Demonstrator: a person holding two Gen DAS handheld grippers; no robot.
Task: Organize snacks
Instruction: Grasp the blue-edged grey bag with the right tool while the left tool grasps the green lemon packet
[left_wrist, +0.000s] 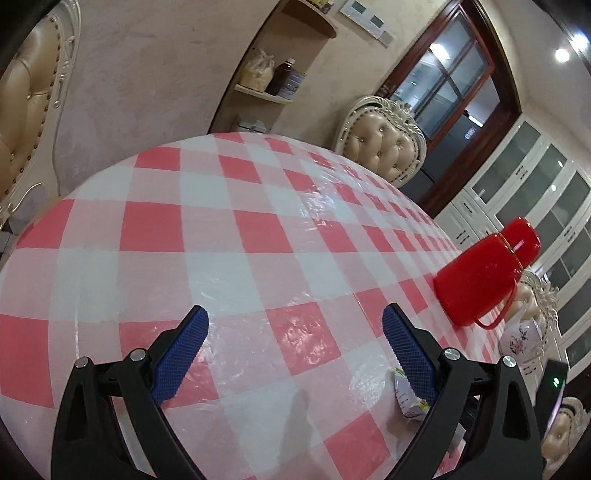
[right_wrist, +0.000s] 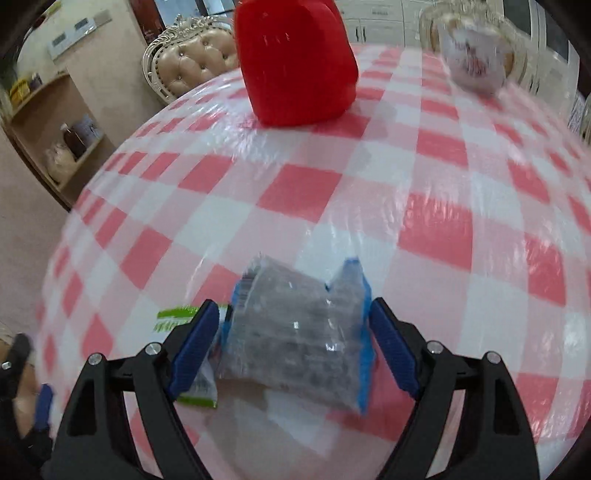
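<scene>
In the right wrist view my right gripper (right_wrist: 291, 314) is open around a clear snack bag with blue edges (right_wrist: 295, 339), which lies on the pink-and-white checked tablecloth (right_wrist: 369, 206) between the blue pads. A green-and-white snack packet (right_wrist: 177, 321) lies partly under the left finger. In the left wrist view my left gripper (left_wrist: 295, 325) is open and empty over the cloth. A small white-and-yellow snack packet (left_wrist: 408, 398) lies just by its right finger.
A red thermos jug (left_wrist: 484, 277) stands at the table's right edge; it also shows in the right wrist view (right_wrist: 295, 62). A white floral teapot (right_wrist: 476, 62) stands beyond it. Padded chairs (left_wrist: 384, 144) and a wall shelf (left_wrist: 273, 81) surround the table.
</scene>
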